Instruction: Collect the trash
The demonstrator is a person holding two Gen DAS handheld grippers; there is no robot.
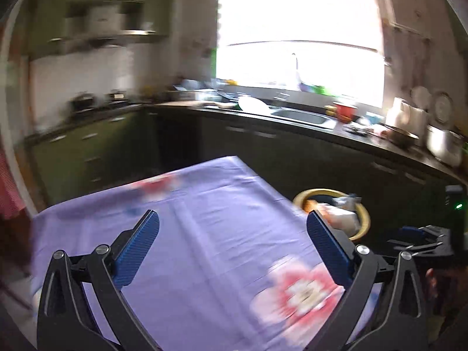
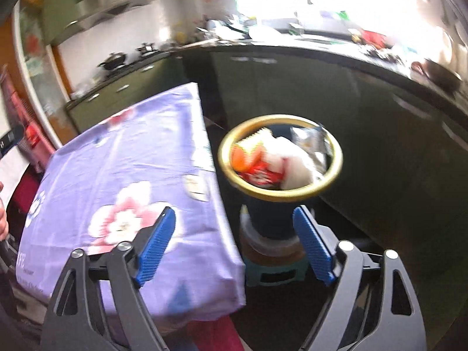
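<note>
A: Trash bin (image 2: 280,190) — where, and looking how?

B: Standing just beside the right edge of the table, raised on a small green stool (image 2: 273,272). Dark blue body flaring upward, with a broad yellow rim. Seen from above in the right wrist view; partly hidden behind a finger in the left wrist view (image 1: 361,219).

A: Filled with what?

B: Heaped close to the rim. Crumpled white paper (image 2: 295,166) in the middle, a red and orange wrapper (image 2: 257,169) on the left, a silvery foil packet (image 2: 310,140) at the back. Edges smeared by blur, so no print readable.

A: And the table?

B: Covered by a lilac tablecloth (image 1: 204,234) printed with pink flowers, draped over the corner nearest the bin.

A: Left gripper (image 1: 232,248)?

B: Spread wide over the cloth, nothing between the 2 blue pads.

A: Right gripper (image 2: 234,248)?

B: Also spread apart and empty, angled down, with the bin's lower body and the stool showing between the fingers but not touched.

A: Beyond the bin?

B: Dark cabinet fronts under a cluttered counter (image 1: 380,143), with a bright window above.
</note>
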